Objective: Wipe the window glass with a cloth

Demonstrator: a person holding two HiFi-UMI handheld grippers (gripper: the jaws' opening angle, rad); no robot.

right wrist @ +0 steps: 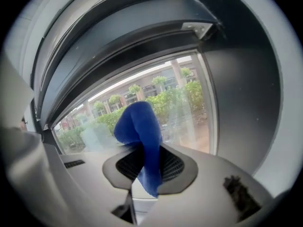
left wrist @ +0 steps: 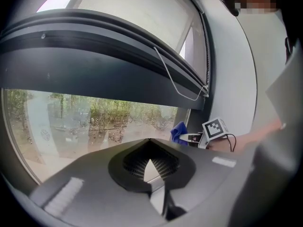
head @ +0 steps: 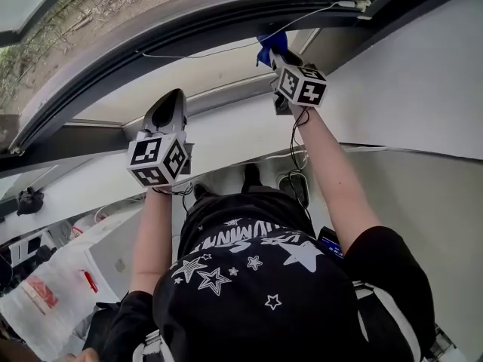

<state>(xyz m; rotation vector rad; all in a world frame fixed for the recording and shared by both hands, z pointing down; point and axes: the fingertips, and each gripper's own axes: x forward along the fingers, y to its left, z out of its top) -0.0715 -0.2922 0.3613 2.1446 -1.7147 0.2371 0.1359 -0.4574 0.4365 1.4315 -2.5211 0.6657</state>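
Jaws of right gripper (right wrist: pixel 145 149) clamped on blue cloth (right wrist: pixel 138 124), glass (right wrist: pixel 184 108) just beyond its tips; best press flat, overlap strokes; left gripper (left wrist: pixel 150 141) closed, empty.

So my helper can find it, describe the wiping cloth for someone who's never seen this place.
Look at the big window glass under the dark curved frame, toward its right-hand end. There the right gripper, held up by the glass, pinches the cloth in its jaws: small, bright blue, the only blue thing against the glass.
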